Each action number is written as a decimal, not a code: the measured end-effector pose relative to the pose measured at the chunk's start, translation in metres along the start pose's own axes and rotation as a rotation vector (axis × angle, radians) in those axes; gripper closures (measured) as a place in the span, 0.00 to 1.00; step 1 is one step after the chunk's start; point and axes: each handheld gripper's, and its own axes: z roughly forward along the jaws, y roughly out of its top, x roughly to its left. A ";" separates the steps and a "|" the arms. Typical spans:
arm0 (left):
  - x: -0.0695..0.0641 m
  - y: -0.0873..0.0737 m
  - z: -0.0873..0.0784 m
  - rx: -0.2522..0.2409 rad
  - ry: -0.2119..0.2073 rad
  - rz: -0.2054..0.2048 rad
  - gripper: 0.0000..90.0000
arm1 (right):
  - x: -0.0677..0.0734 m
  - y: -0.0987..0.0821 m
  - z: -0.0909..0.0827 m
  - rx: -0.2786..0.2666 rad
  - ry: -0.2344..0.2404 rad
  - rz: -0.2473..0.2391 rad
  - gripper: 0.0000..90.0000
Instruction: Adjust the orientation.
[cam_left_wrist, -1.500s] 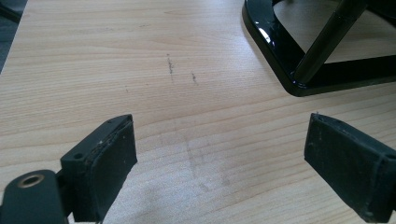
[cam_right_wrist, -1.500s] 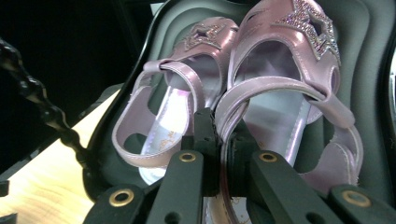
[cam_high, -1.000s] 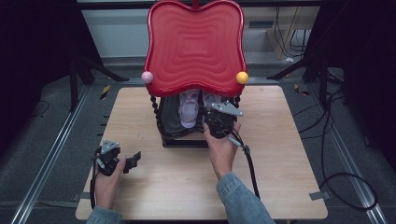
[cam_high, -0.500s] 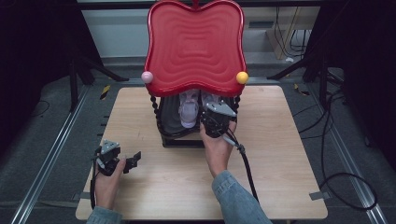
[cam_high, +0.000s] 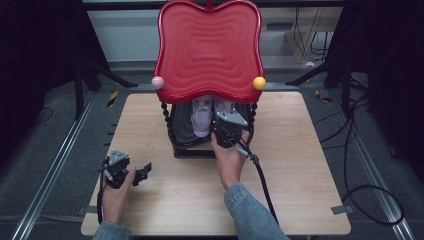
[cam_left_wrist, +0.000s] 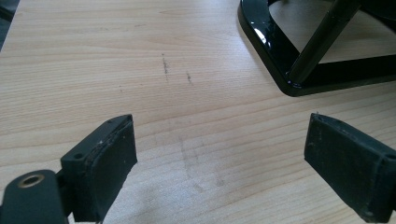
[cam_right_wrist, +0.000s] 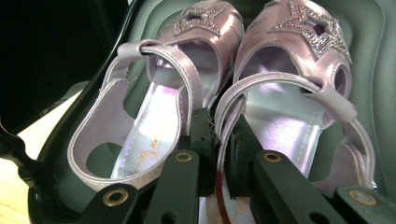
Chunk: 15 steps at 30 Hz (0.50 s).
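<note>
A pair of pink sandals with glittery stars stands on the black lower shelf of a small rack, under its red wavy top. My right gripper reaches into that shelf from the front. In the right gripper view its jaws stand almost together on the thin inner side wall of the right sandal, beside the left sandal. They have just been easing open, with the wall still between the pads. My left gripper rests low at the table's front left, open over bare wood.
The rack's black base lies ahead and to the right of the left gripper. A pink ball and a yellow ball cap its beaded posts. The right gripper's cable trails across the wooden table. Dark stands and cables surround it.
My right gripper has shifted a little to the left and slightly deeper under the red top, still at the right sandal. The left hand and gripper have stayed put.
</note>
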 end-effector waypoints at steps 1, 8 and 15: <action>0.000 0.000 0.000 0.000 -0.001 0.000 0.09 | 0.001 -0.001 0.001 0.001 0.002 0.003 0.91; -0.002 0.000 0.001 0.003 -0.004 0.005 0.09 | 0.001 0.000 0.001 -0.010 0.002 -0.001 0.84; -0.003 0.000 0.001 -0.001 -0.005 0.003 0.09 | 0.000 0.002 -0.010 -0.005 0.013 0.003 0.82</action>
